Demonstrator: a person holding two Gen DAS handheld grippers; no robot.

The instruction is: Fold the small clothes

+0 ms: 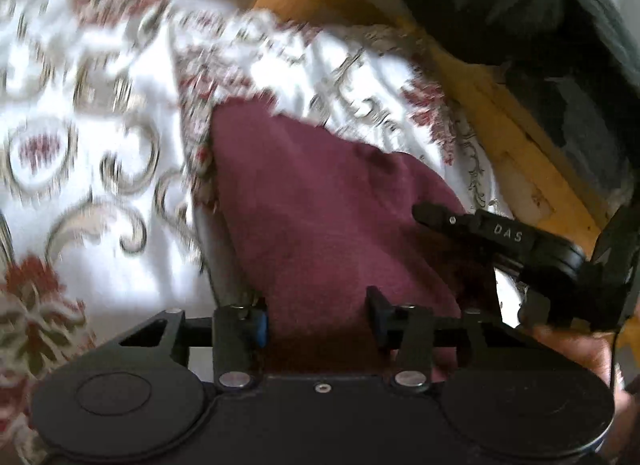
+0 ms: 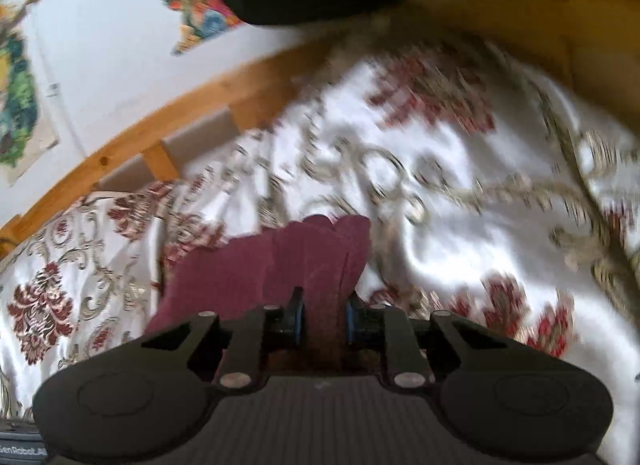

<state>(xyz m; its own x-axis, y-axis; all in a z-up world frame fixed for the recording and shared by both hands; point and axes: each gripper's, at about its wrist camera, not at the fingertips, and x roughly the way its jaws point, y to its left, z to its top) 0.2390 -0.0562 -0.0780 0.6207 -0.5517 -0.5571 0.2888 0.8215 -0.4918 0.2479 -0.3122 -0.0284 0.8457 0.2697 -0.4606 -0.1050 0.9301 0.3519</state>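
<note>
A white bedspread (image 1: 100,113) with a floral pattern is spread inside a wooden bed frame (image 1: 500,113). The maroon garment (image 1: 320,201) is bunched near the frame-side edge. The right gripper (image 2: 323,323) is clamped on a fold of it; the left gripper (image 1: 318,323) is parted around cloth. A fold appears underway; laying flat seems needed next.

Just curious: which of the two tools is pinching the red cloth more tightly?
The right tool: its fingers squeeze the red cloth; the left tool gapes wider.
</note>
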